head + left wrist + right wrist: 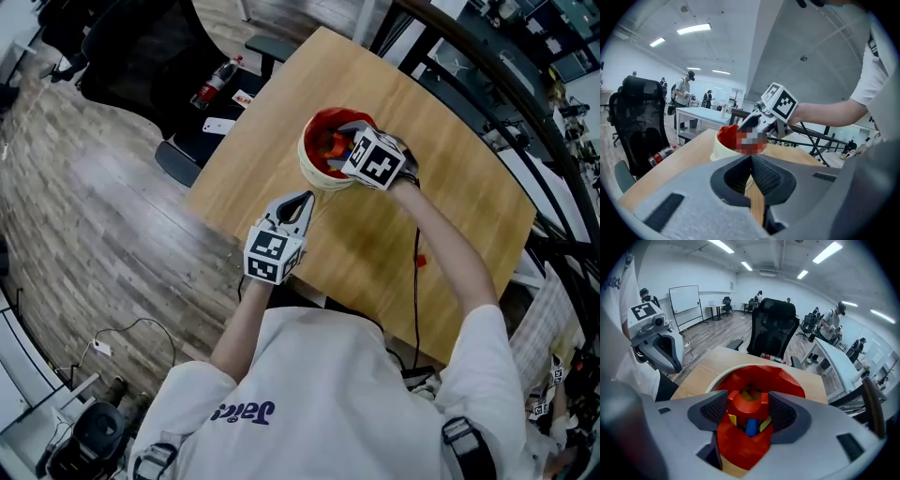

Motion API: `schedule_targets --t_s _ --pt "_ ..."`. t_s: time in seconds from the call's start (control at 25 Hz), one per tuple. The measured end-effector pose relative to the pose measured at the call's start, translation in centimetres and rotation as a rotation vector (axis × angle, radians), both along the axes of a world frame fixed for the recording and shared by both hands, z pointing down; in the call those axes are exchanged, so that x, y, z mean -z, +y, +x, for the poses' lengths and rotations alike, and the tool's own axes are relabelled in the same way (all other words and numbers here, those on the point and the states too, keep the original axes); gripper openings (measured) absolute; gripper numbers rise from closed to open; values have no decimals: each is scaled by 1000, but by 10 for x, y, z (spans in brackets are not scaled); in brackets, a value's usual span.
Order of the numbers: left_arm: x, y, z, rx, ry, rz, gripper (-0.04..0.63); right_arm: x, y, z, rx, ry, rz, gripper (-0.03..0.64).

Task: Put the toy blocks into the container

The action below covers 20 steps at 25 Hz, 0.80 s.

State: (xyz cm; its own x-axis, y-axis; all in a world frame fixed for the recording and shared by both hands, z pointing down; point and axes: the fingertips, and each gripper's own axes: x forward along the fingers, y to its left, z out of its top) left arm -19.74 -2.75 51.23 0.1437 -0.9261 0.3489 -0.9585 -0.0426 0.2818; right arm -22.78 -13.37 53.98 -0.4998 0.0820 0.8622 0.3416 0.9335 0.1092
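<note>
Container (793,380) holds coloured blocks (751,426); right tongs (749,414) grip red block (740,401)

One table (469,197), one container (309,171) at upper middle, one red arch block (747,404), one blue block (751,426), and two grippers: left gripper (302,200), right gripper (748,410).

My left gripper (304,199) and right gripper (345,147) were pale grey shells with dark ribbed pads (782,413). Each had a white cube (274,255) with black square markers. A black cable (416,272) was on my right arm. I wore a white short-sleeved T-shirt (309,394) with purple lettering (242,411) and black shoulder straps (467,445).
</note>
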Motion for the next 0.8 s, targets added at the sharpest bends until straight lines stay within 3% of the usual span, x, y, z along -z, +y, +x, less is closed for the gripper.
schedule_targets --t_s 0.24,0.48,0.64,0.8 --pt "-4 15 -13 18 -18 4 8 -6 0 -4 -30 0 12 275" --pt "5 9 -6 -39 -30 21 8 12 0 11 -111 -67 6 275" --pt "9 -2 13 -98 -27 30 8 26 -3 40 -211 -151 -1 275" --pt "16 -17 38 -143 26 42 8 40 -9 87 -346 -251 -13 275"
